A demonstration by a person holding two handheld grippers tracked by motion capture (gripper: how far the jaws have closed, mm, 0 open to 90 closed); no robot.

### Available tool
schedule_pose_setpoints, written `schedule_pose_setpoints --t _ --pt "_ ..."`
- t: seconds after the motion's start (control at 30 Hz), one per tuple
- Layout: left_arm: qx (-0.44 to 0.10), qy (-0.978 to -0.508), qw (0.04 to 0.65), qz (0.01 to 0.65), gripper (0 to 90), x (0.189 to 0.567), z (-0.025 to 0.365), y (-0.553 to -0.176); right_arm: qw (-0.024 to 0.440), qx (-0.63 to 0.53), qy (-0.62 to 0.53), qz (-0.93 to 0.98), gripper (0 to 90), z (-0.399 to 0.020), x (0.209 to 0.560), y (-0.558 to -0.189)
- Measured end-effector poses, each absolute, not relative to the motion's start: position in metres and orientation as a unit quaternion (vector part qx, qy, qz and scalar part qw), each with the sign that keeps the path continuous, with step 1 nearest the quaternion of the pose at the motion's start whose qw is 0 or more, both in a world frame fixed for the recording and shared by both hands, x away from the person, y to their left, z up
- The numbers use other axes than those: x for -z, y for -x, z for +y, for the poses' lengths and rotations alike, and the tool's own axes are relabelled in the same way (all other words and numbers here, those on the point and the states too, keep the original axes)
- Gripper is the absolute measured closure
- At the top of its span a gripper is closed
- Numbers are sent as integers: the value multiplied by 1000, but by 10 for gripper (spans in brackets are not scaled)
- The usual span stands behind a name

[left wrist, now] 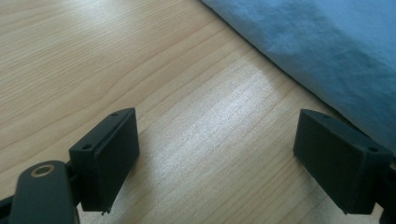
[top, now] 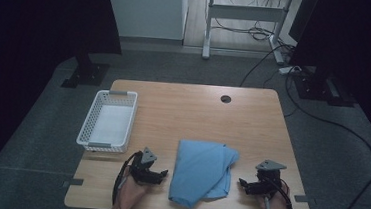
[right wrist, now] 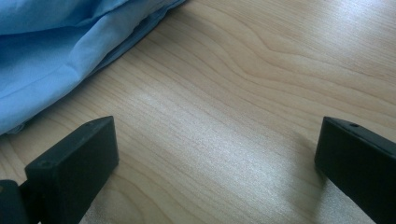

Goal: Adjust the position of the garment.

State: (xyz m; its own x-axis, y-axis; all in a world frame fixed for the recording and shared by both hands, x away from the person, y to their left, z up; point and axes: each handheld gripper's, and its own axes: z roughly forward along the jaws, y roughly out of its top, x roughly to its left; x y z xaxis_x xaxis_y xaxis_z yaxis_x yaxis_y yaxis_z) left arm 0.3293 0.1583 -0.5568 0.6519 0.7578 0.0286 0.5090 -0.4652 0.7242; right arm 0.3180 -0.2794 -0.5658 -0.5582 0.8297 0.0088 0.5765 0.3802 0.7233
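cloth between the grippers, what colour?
Plain light blue, no pattern. The cloth shows whole in the high view.

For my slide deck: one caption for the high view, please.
Folded blue cloth on wooden table, open left tool and right tool flanking it, white basket left.

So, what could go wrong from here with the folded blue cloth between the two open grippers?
1. The blue cloth lies folded in layers; a jaw closing at its edge may catch only the top layer, so the fold could fall open.
2. The left gripper and right gripper both stand open beside the cloth, not touching it; an uneven grasp may skew it.
3. The cloth's near corner lies close to the table edge and might slide off.
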Motion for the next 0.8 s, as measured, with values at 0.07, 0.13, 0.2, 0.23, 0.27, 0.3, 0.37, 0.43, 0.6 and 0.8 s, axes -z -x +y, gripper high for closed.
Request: schedule_pose_setpoints --t 0.07,0.13,0.2,0.23,0.27,0.3,0.37,0.43,0.6,0.8 --pt "-177 -837 353 379 136 557 158 -329 181 -349 -434 811 0 -279 566 -318" --pt "-177 -837 353 379 135 557 158 -329 181 -349 -434 811 0 -279 566 -318" --pt "-177 -837 353 379 134 557 158 -329 181 -349 -434 811 0 -279 566 -318" --pt "-177 -837 353 379 135 557 158 -329 181 -349 -435 810 0 -279 566 -318" --pt "-177 -837 353 379 135 557 158 -329 181 -349 -435 810 0 -279 566 -318" --pt "-177 -837 353 379 135 557 158 -329 182 -349 -436 809 0 -279 566 -318" --pt "-177 -837 353 379 138 557 158 -329 183 -349 -440 807 0 -278 566 -318" --pt "-177 -836 354 379 139 557 159 -329 182 -347 -441 808 0 -278 565 -317" --pt "-177 -836 354 379 140 557 159 -329 171 -348 -441 809 44 -278 562 -316" --pt "-177 -836 354 379 141 557 159 -329 156 -352 -434 815 51 -276 559 -309"
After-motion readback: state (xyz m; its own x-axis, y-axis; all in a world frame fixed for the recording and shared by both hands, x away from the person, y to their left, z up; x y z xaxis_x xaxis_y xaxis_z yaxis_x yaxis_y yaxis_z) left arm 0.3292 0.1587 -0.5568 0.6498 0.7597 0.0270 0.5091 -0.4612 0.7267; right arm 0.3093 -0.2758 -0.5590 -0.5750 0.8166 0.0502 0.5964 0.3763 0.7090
